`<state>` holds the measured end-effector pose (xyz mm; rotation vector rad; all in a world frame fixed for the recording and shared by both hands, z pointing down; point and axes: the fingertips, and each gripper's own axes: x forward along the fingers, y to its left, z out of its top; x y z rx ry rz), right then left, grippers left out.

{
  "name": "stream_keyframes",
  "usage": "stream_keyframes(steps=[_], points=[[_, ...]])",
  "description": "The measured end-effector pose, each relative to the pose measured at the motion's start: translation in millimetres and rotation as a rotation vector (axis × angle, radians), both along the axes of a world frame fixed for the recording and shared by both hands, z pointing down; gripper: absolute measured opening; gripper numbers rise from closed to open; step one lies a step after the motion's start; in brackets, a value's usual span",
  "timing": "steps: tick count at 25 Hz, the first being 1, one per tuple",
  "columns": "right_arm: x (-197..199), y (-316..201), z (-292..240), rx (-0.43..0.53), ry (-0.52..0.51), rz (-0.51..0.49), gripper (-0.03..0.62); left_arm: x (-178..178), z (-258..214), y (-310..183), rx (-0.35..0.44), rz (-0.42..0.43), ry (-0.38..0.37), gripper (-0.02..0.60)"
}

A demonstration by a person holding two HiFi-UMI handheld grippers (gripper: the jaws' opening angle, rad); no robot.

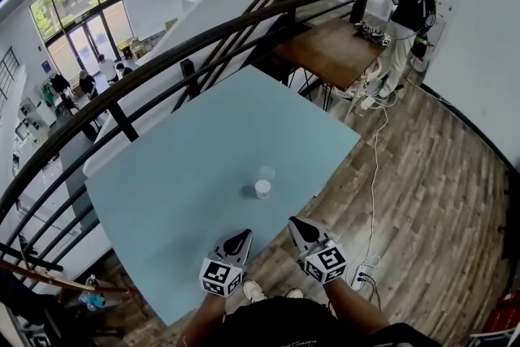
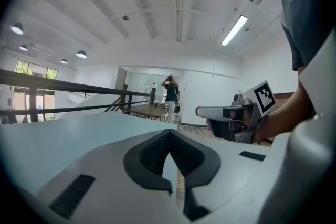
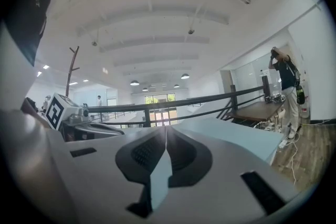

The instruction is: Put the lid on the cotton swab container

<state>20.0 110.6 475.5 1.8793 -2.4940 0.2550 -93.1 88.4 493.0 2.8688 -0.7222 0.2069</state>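
A small white round cotton swab container (image 1: 262, 189) stands on the light blue table (image 1: 179, 183), right of the middle. Just behind it lies a clear round piece (image 1: 266, 172) that looks like the lid; I cannot tell whether the two touch. My left gripper (image 1: 243, 235) and right gripper (image 1: 295, 222) hover side by side over the table's near edge, short of the container. Both are shut with nothing between the jaws. The left gripper (image 2: 169, 135) and the right gripper (image 3: 166, 129) each point out across the tabletop in their own views, where the container is not seen.
A dark railing (image 1: 203, 36) curves behind the table. Beyond it stand a wooden table (image 1: 333, 49) and a person (image 1: 406, 4). A white cable (image 1: 375, 175) runs over the wood floor to the right of the table's edge.
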Motion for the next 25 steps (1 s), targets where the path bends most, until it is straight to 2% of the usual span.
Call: stream_keyframes(steps=[7, 14, 19, 25], points=[[-17, -18, 3, -0.018, -0.001, 0.020, 0.018, -18, 1, -20, -0.003, 0.001, 0.023, 0.012], [-19, -36, 6, -0.023, 0.007, -0.009, 0.018, -23, 2, -35, -0.008, -0.019, 0.036, 0.011], [-11, -50, 9, -0.018, 0.009, -0.057, 0.018, -14, 6, -44, -0.009, -0.033, 0.016, 0.011], [16, -78, 12, -0.019, -0.003, -0.113, 0.018, 12, 10, -65, -0.030, -0.093, 0.000, 0.012]])
